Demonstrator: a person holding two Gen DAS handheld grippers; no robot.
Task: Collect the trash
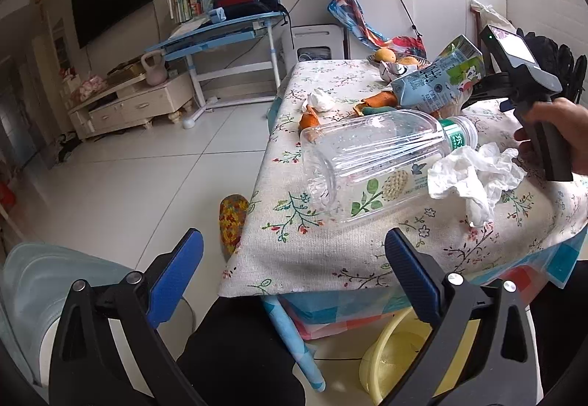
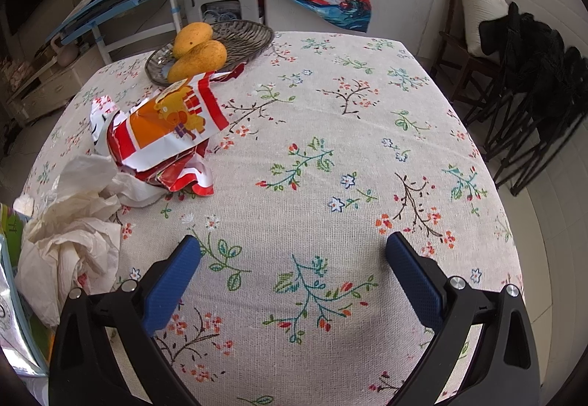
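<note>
An empty clear plastic bottle lies on its side near the front corner of the worktop, its green-capped neck pointing away from the edge. A crumpled white tissue rests against the neck end, touching the bottle. Behind the bottle a light blue milk carton lies tilted, with orange peel beside it and a smaller white tissue wad farther back.

In the right wrist view, a torn red, white and orange snack wrapper lies on the floral cloth, partly overlapping a heap of crumpled cream paper at the left edge. Beyond the wrapper, two mangoes sit in a woven dish.

The left tongs hover released, with the blue pads wide apart, just off the worktop corner and short of the bottle, gripping nothing. The right tongs are likewise spread wide over bare cloth, well apart from the wrapper, empty. In the left wrist view, the right hand grips its black handle beside the tissue.

A yellow basin sits on the floor under the worktop.
</note>
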